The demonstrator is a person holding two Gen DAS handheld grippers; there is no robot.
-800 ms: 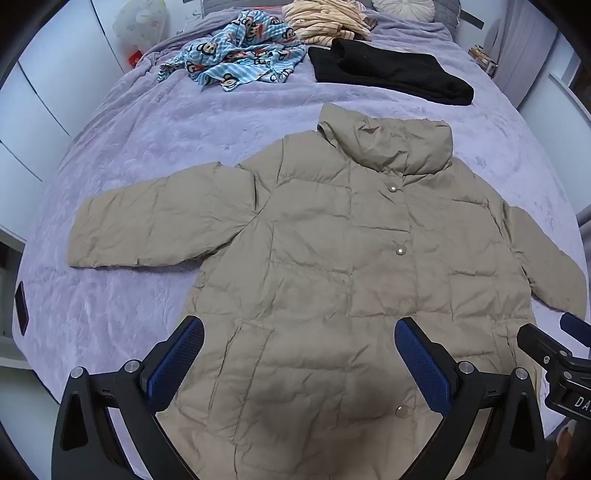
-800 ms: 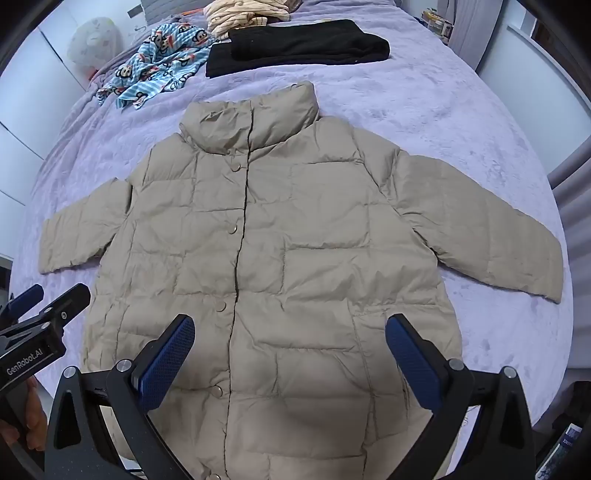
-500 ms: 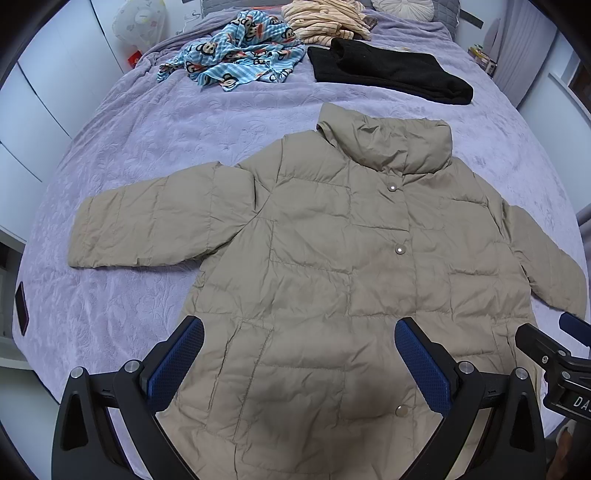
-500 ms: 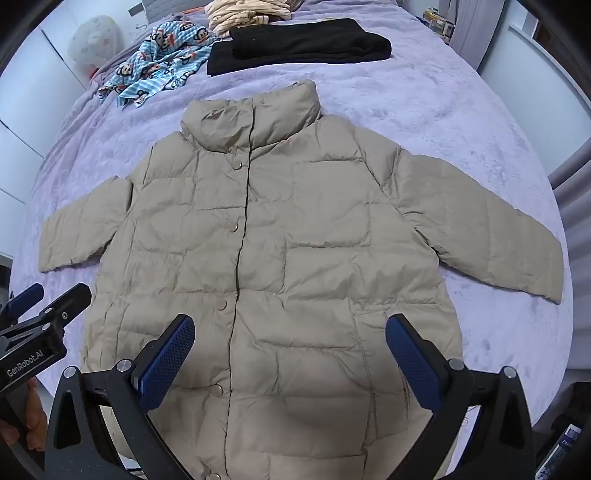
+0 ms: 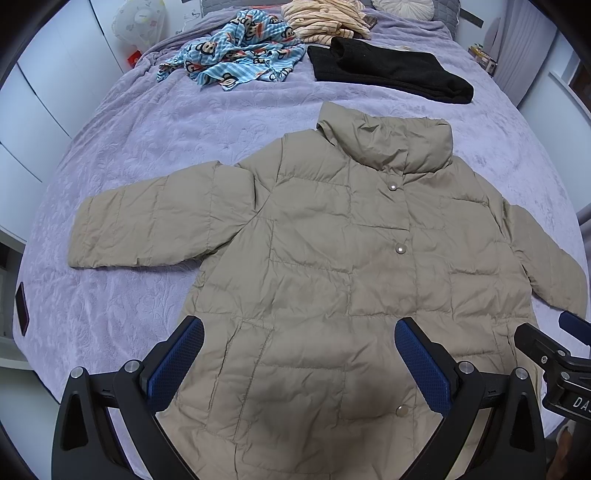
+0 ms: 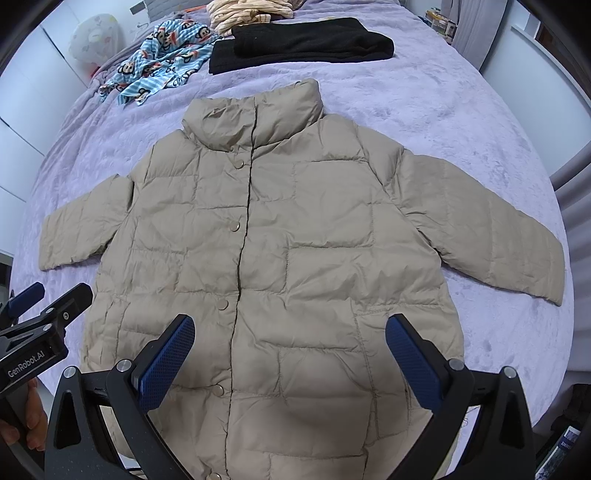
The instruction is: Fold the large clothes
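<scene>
i have a beige puffer jacket (image 5: 351,258) spread face up on the lilac bedspread (image 5: 129,155), snapped shut down the front, collar away from me, hem toward me and running under both views. both sleeves lie out flat to either side. i read it as light for its bulk, soft and springy: the quilted fill should squash under the pads and puff back, and the shell looks smooth, likely slippery, so a shallow pinch could slide off. i would not grab mid-panel; better a seam or edge with some thickness, such as the cuff of the sleeve (image 5: 155,225) on my left or the cuff of the other sleeve (image 6: 524,240) on my right, or the hem corners. the left gripper (image 5: 299,363) hangs above the lower front, jaws spread wide with nothing between them but open air over the jacket, a snap (image 5: 401,410) showing in the gap. the right gripper (image 6: 290,360) hangs likewise over the lower front, jaws released and wide, the placket line running up just inside its left finger. neither pair of pads touches fabric as far as i can tell. at the far end, well apart from the jacket, lie a folded black garment (image 6: 303,44), a blue monkey-print garment (image 5: 236,51) and a striped cream heap (image 5: 325,18). folding not yet begun, in my judgement.
</scene>
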